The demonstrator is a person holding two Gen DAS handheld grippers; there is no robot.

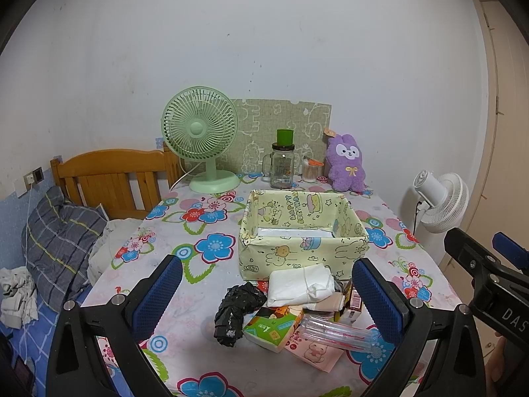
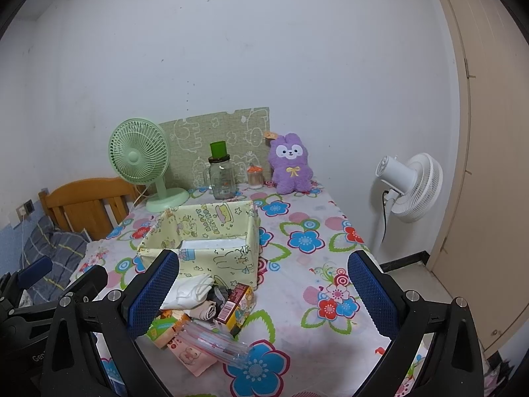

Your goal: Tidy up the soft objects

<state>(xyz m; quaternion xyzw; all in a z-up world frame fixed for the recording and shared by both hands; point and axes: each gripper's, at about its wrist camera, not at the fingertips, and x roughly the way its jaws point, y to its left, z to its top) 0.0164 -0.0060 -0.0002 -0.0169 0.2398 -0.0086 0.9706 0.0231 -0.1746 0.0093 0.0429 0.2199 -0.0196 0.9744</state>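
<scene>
A yellow cartoon-print box (image 1: 302, 248) (image 2: 201, 248) stands mid-table with a white sheet on its floor. In front of it lies a small pile: a white folded cloth (image 1: 299, 284) (image 2: 186, 289), a crumpled black bag (image 1: 236, 311), a beige rolled cloth (image 2: 206, 311), a tissue pack (image 1: 272, 327), a clear pen case (image 1: 337, 330) (image 2: 215, 340) and a snack box (image 2: 238, 304). My left gripper (image 1: 266, 294) hovers open over the pile. My right gripper (image 2: 263, 294) is open too, just right of the pile. A purple plush rabbit (image 1: 347, 162) (image 2: 291, 165) sits at the back.
A green desk fan (image 1: 200, 139) (image 2: 142, 162), a glass jar with a green lid (image 1: 282, 165) (image 2: 221, 172) and a swab jar (image 1: 310, 170) line the wall. A white standing fan (image 1: 439, 201) (image 2: 410, 185) is off the table's right side, a bed with a wooden headboard (image 1: 112, 178) on the left.
</scene>
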